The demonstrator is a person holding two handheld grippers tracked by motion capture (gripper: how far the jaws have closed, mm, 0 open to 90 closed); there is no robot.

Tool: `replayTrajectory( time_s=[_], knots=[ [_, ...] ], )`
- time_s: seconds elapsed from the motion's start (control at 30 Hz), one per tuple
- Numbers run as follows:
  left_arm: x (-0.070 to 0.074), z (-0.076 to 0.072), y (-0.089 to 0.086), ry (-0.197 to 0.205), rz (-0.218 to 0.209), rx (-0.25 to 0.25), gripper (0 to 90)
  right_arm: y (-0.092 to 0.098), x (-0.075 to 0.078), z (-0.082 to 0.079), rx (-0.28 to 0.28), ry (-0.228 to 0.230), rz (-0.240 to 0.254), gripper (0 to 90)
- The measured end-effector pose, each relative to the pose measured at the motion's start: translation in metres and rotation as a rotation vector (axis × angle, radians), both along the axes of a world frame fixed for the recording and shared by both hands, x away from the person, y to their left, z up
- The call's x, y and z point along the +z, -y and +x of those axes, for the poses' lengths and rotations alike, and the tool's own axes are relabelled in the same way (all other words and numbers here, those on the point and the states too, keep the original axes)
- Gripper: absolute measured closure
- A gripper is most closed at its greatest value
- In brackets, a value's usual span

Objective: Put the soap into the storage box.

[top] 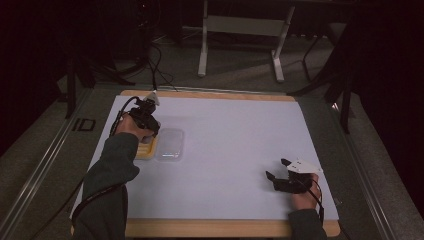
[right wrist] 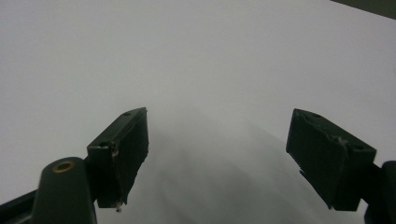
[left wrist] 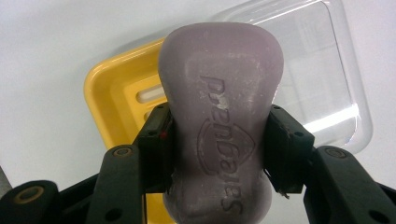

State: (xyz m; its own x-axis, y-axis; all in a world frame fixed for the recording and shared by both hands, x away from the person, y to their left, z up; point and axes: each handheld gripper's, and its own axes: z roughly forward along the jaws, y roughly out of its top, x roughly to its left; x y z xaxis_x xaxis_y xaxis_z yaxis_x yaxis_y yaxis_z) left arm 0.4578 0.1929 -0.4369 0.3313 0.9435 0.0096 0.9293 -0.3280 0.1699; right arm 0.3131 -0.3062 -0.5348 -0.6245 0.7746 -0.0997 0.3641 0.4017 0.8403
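Surface (top: 235, 150): a wide white sheet on a wooden board; it carries the tray and the lid at its left and lies bare under the right gripper.
Clear lid (left wrist: 322, 70): a see-through rectangular plastic cover, lying flat on the surface just beside the yellow tray; in the high view it sits to the right of the tray (top: 170, 144).
Yellow tray (left wrist: 116, 88): a yellow soap dish with slots in its floor, resting on the surface directly below the held soap; in the high view its edge shows under the left hand (top: 147, 149).
Soap bar (left wrist: 219, 121): a mauve, waisted bar with raised lettering, held above the yellow tray; whether it touches the tray I cannot tell.
Left gripper (left wrist: 219, 154): clamped on the soap bar, one black pad pressed against each narrow side at the waist; in the high view it hangs over the tray (top: 145, 120).
Right gripper (right wrist: 217, 158): jaws spread wide with nothing between them, just above the bare white surface; in the high view it sits near the right front corner (top: 282, 175), well apart from the tray.
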Motion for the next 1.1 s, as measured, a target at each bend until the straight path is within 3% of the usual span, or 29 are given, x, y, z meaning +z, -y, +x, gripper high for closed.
replayTrajectory(
  time_s=[0.47, 0.67, 0.77, 1.1],
  knots=[
    [-0.012, -0.002, -0.01, 0.002, -0.016, 0.035, 50.0, 0.0, 0.0, 0.0, 0.0, 0.0, -0.001, 20.5],
    [-0.025, -0.005, -0.012, 0.008, -0.022, 0.051, 50.0, 0.0, 0.0, 0.0, -0.001, 0.001, -0.002, 20.6],
    [-0.034, -0.005, -0.013, 0.006, -0.013, 0.064, 50.0, 0.0, 0.0, 0.0, 0.0, 0.004, -0.001, 20.5],
    [-0.041, -0.006, -0.018, 0.004, 0.004, 0.084, 50.0, 0.0, 0.0, 0.0, 0.0, 0.004, -0.003, 20.5]
  ],
)
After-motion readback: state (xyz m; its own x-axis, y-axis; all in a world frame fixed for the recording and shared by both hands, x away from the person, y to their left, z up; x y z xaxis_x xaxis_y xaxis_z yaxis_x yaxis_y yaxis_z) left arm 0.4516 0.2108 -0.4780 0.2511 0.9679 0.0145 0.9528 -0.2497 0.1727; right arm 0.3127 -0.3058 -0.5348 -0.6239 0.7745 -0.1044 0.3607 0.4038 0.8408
